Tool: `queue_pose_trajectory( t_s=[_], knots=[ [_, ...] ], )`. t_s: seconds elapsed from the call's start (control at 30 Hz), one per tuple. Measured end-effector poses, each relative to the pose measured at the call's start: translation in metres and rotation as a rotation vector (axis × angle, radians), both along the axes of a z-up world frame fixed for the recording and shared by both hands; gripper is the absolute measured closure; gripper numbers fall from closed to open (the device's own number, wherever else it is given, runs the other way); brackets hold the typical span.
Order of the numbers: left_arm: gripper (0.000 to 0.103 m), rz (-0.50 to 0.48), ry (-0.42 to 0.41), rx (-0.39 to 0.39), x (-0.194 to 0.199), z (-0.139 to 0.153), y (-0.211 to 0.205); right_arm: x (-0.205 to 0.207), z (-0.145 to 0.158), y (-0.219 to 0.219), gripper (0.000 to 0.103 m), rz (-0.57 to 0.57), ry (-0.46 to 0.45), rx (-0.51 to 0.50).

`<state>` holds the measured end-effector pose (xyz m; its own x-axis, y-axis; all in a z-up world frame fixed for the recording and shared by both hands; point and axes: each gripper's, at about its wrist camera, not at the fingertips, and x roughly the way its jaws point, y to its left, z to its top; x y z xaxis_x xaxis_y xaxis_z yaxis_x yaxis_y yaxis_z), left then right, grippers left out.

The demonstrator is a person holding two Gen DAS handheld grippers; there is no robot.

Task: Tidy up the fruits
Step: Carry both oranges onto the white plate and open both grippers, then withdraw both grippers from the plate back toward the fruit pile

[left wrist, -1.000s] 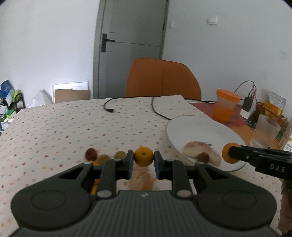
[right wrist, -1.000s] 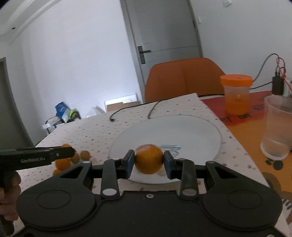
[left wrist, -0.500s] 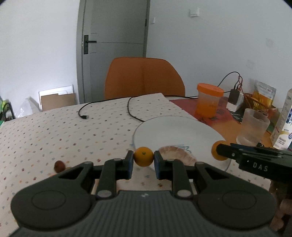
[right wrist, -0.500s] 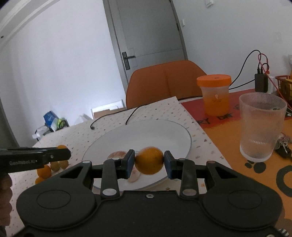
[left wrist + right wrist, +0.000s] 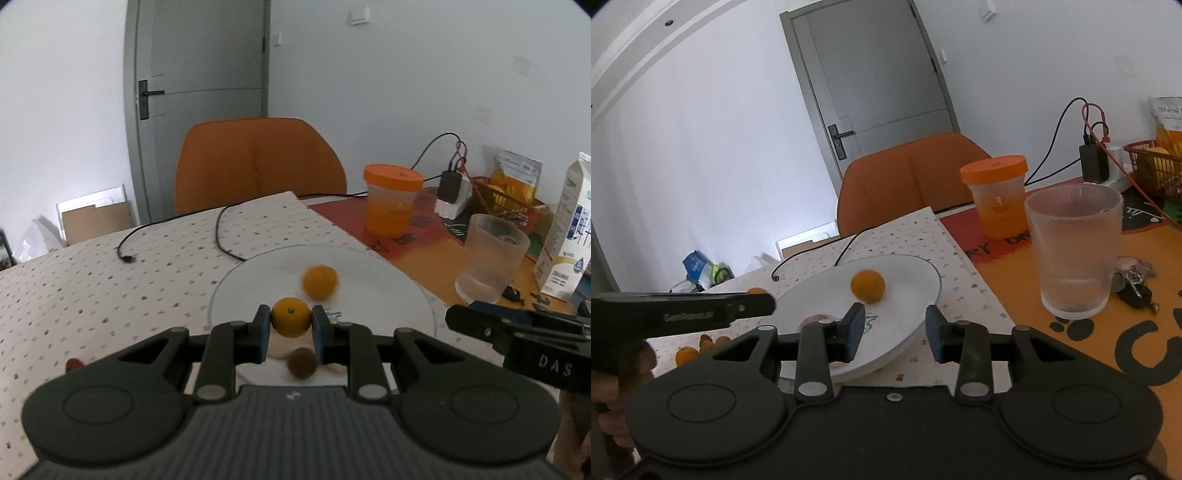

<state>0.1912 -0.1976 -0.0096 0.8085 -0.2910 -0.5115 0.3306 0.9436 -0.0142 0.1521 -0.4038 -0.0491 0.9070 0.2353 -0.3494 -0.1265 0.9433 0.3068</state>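
Fruit lies loose off to the far left of your tools: from the right wrist camera, a few small oranges and brown fruits (image 5: 698, 347) sit on the dotted cloth (image 5: 92, 280), below your left tool's barrel. From the left wrist camera a reddish fruit (image 5: 74, 363) peeks out just beyond the left side of that tool's body.

Your left gripper (image 5: 290, 326) is closed tight on a small orange (image 5: 290, 317); both blue pads press its sides, and it hangs over the near part of the plate (image 5: 388, 280). Just below and ahead of the pads, a brown fruit (image 5: 302, 363) rests on the plate, blurred. You cannot tell what the pale thing beside it is.

Further ahead of the left gripper, a second orange (image 5: 320, 281) lies loose on the plate, blurred, apart from both tools. The right wrist camera shows it too (image 5: 867, 286), beyond and slightly left of your right gripper (image 5: 895, 328).

That right gripper stands wide open and holds nothing; its pads straddle the near rim of the plate (image 5: 923, 273), clear of the fruit.

To the right of the right gripper, a ribbed glass (image 5: 1075, 251) stands on the orange mat, with keys (image 5: 1134, 284) beside it. A tub with an orange lid (image 5: 995, 195) stands behind, ahead of both tools.
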Motion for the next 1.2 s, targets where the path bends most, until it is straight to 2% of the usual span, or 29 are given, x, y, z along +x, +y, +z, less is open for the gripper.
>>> queue_pose_trajectory(
  t_s=[0.47, 0.57, 0.8, 1.2],
  knots=[
    [0.081, -0.078, -0.001, -0.003, -0.003, 0.002, -0.038, -0.010, -0.002, -0.022, 0.066, -0.039, 0.005, 0.026],
    [0.079, -0.074, 0.001, -0.025, -0.003, 0.002, -0.038, -0.011, -0.001, -0.022, 0.066, -0.038, 0.002, 0.027],
    [0.076, -0.047, 0.020, -0.006, -0.002, 0.001, -0.027, -0.010, -0.002, -0.017, 0.066, -0.027, 0.008, 0.027],
    [0.048, 0.039, 0.033, -0.006, -0.011, -0.001, 0.015, -0.009, 0.002, 0.002, 0.065, 0.012, 0.011, 0.011]
  ],
)
